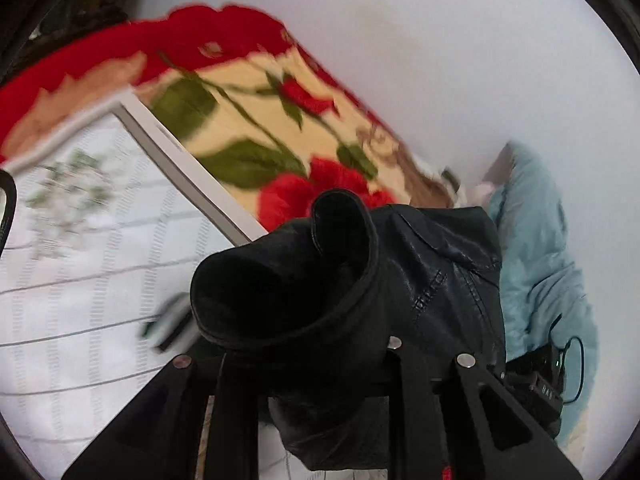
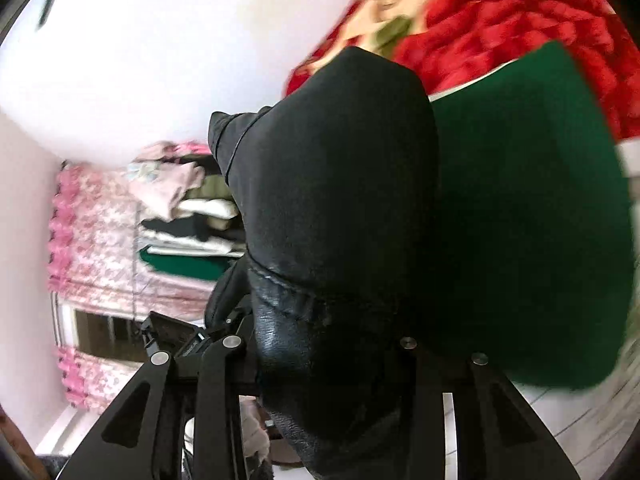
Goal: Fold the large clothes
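Note:
A black leather jacket (image 1: pixel 400 280) hangs between both grippers, lifted in the air. My left gripper (image 1: pixel 320 364) is shut on a bunched edge of the jacket; a cuff-like opening faces the camera and the fingertips are hidden by it. In the right wrist view my right gripper (image 2: pixel 320 360) is shut on another part of the black jacket (image 2: pixel 332 200), which drapes over the fingers and hides them.
A red floral blanket (image 1: pixel 248 120) covers the bed, with a white quilted sheet (image 1: pixel 80 260) beside it. A person in a light blue garment (image 1: pixel 536 260) stands right. A dark green cloth (image 2: pixel 520 220) lies by the red blanket (image 2: pixel 500 28). A stack of folded clothes (image 2: pixel 192 216) sits left.

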Motion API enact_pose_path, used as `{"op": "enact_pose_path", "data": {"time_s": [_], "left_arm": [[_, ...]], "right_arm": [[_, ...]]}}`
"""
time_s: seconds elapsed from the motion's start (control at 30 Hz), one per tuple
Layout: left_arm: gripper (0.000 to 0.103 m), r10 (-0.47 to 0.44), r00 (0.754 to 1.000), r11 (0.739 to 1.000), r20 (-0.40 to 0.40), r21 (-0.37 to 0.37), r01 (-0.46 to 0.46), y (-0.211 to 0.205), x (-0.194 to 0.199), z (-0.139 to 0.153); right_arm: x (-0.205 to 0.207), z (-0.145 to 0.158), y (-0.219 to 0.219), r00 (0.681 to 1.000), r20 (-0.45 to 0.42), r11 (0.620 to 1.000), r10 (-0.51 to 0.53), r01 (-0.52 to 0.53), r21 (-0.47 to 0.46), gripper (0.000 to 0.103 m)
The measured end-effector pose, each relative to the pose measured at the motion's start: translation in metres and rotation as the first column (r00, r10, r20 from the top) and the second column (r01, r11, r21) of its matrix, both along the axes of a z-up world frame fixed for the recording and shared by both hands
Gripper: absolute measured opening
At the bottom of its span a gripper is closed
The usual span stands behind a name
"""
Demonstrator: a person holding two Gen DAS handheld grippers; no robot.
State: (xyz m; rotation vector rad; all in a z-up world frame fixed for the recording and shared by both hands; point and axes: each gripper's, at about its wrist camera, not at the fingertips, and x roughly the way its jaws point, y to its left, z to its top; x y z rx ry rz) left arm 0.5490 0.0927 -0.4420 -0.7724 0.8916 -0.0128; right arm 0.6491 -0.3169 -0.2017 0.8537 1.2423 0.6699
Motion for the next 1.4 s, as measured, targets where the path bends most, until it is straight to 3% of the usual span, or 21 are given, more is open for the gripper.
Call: {"op": "enact_pose_path", "data": {"time_s": [0.13, 0.23, 0.3, 0.33, 0.4, 0.43, 0.47, 0.5, 0.53, 0.57, 0.6, 0.67, 0.8, 0.87, 0.93, 1.4], "left_arm": [[0.025, -0.087, 0.989, 0.994, -0.123, 0.062, 0.095, -0.035, 0.031, -0.061], [0.042, -0.121, 0.979, 0.987, -0.163, 0.089, 0.137, -0.035, 0.026, -0.075], [0.062, -0.128, 0.976, 0.985, -0.175, 0.090, 0.146, -0.026, 0.023, -0.078], [0.062, -0.139, 0.975, 0.984, -0.175, 0.089, 0.156, -0.024, 0.021, -0.078], [0.067, -0.171, 0.968, 0.974, -0.183, 0.117, 0.194, -0.027, 0.020, -0.072], [0.071, -0.184, 0.963, 0.962, -0.195, 0.166, 0.217, -0.032, 0.020, -0.065], [0.093, -0.179, 0.961, 0.948, -0.212, 0.223, 0.226, -0.036, 0.021, -0.060], [0.103, -0.172, 0.959, 0.926, -0.225, 0.294, 0.235, -0.040, 0.021, -0.053], [0.103, -0.170, 0.960, 0.901, -0.223, 0.359, 0.243, -0.045, 0.020, -0.045], [0.103, -0.166, 0.963, 0.869, -0.213, 0.430, 0.245, -0.050, 0.016, -0.033], [0.103, -0.163, 0.964, 0.853, -0.209, 0.462, 0.244, -0.052, 0.014, -0.028], [0.103, -0.163, 0.964, 0.814, -0.211, 0.524, 0.252, -0.058, 0.004, -0.011], [0.103, -0.169, 0.959, 0.748, -0.228, 0.604, 0.276, -0.061, -0.018, 0.019], [0.103, -0.176, 0.957, 0.719, -0.231, 0.633, 0.285, -0.062, -0.035, 0.042], [0.103, -0.187, 0.958, 0.721, -0.218, 0.632, 0.285, -0.059, -0.047, 0.059], [0.103, -0.292, 0.951, 0.734, -0.101, 0.614, 0.290, -0.053, -0.206, 0.242]], "right_arm": [[0.038, -0.060, -0.048, 0.994, -0.108, 0.998, -0.030, 0.023, -0.065, 0.042], [0.045, -0.081, -0.056, 0.991, -0.137, 0.996, -0.011, -0.001, -0.085, 0.052], [0.043, -0.085, -0.053, 0.989, -0.149, 0.991, -0.005, -0.015, -0.132, 0.059], [0.043, -0.082, -0.050, 0.990, -0.139, 0.983, -0.003, -0.022, -0.181, 0.064], [0.037, -0.074, -0.044, 0.992, -0.125, 0.959, -0.018, -0.018, -0.282, 0.072], [0.036, -0.064, -0.039, 0.994, -0.106, 0.935, -0.026, -0.013, -0.356, 0.077], [0.032, -0.051, -0.033, 0.997, -0.067, 0.891, -0.033, -0.001, -0.454, 0.081], [0.028, -0.041, -0.025, 0.999, -0.038, 0.834, -0.034, 0.007, -0.552, 0.091], [0.025, -0.034, -0.020, 0.999, -0.019, 0.776, -0.031, 0.013, -0.631, 0.101], [0.019, -0.026, -0.011, 1.000, 0.003, 0.705, -0.028, 0.022, -0.709, 0.103], [0.010, -0.018, -0.001, 1.000, 0.022, 0.639, -0.021, 0.030, -0.769, 0.103], [-0.006, -0.006, 0.014, 0.999, 0.041, 0.543, -0.032, 0.052, -0.838, 0.103], [-0.059, 0.003, 0.023, 0.995, 0.089, 0.457, -0.046, 0.100, -0.884, 0.103], [-0.087, 0.026, 0.036, 0.990, 0.126, 0.396, -0.062, 0.140, -0.908, 0.103], [-0.113, 0.051, 0.048, 0.984, 0.165, 0.362, -0.064, 0.177, -0.915, 0.103], [-0.326, 0.282, 0.110, 0.920, 0.380, 0.293, -0.097, 0.391, -0.873, 0.103]]}}
